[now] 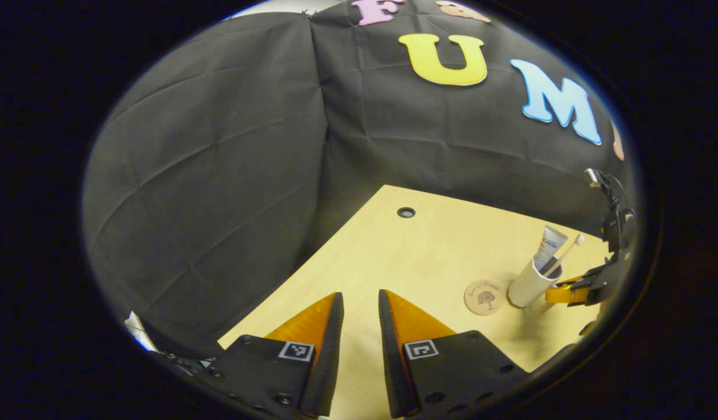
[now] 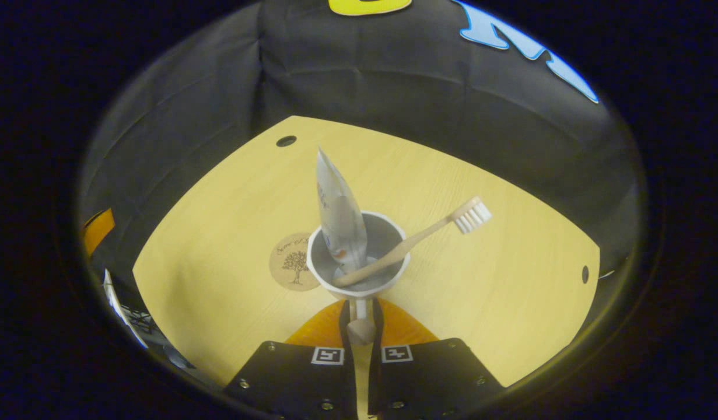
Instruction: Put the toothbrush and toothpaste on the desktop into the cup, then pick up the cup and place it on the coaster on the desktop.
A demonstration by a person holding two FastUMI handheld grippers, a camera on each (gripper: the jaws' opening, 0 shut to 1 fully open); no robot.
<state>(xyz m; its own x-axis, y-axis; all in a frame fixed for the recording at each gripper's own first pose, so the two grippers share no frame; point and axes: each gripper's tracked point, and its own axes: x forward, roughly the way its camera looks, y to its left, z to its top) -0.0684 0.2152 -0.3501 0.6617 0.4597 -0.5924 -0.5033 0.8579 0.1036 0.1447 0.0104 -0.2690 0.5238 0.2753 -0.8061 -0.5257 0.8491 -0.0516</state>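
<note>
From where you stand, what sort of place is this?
Probably a recording booth set up as a bathroom corner: a wooden desk walled by black cloth, holding a cup with toothpaste and toothbrush, beside a coaster.

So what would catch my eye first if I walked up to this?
A white cup stands mid-desk with a toothpaste tube and a wooden toothbrush sticking out. The right gripper pinches the cup's handle. Just beside the cup lies a round coaster with a tree drawing.
</note>
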